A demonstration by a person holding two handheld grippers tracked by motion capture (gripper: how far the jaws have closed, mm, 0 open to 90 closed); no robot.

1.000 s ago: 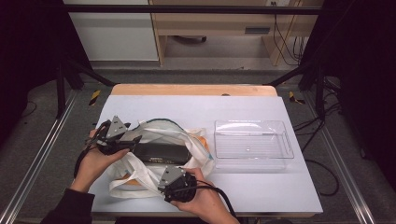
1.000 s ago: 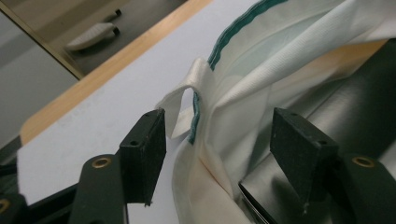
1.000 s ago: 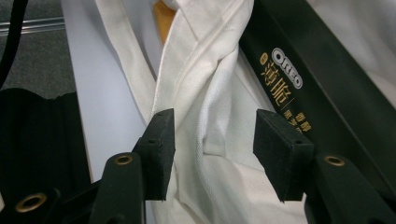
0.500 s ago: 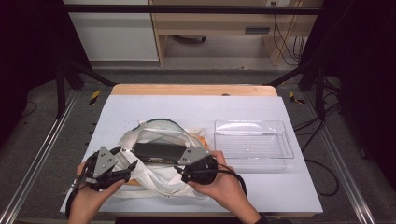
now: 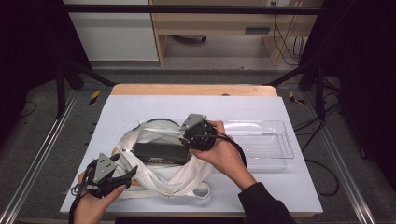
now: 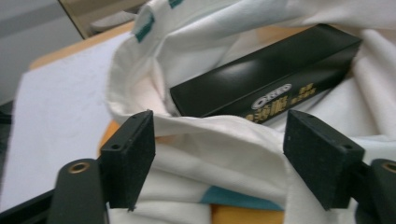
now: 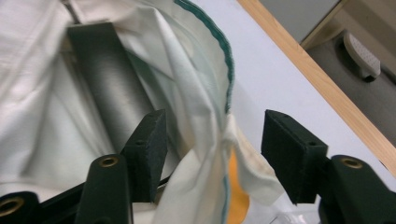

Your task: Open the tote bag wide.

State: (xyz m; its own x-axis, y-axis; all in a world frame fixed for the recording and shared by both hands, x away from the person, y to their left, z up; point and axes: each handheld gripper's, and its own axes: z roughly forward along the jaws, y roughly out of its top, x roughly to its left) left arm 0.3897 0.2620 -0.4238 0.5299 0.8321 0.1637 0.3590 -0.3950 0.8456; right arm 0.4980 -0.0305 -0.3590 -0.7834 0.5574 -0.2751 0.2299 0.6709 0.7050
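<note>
A black box (image 5: 161, 152) lies inside a white cloth bag (image 5: 163, 175) near the front edge of the counter (image 5: 140, 105), packing apparently done and the mouth yet to be settled. The left claw (image 5: 122, 176), low at the bag's front-left, has just been opening, cloth between its jaws but unpinched. The right claw (image 5: 186, 136), raised over the bag's right rim beside a clear tray (image 5: 266, 142), has likewise been opening, fabric loose between its jaws.

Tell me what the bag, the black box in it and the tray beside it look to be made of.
White bag: soft woven cloth, likely cotton, matte; it creases and folds, with a stitched green hem.
Black box: probably printed cardboard, semi-gloss; sharp edges, a soft sheen and a printed logo.
Tray: clear hard plastic; the table shows through it and its rim glints.
</note>
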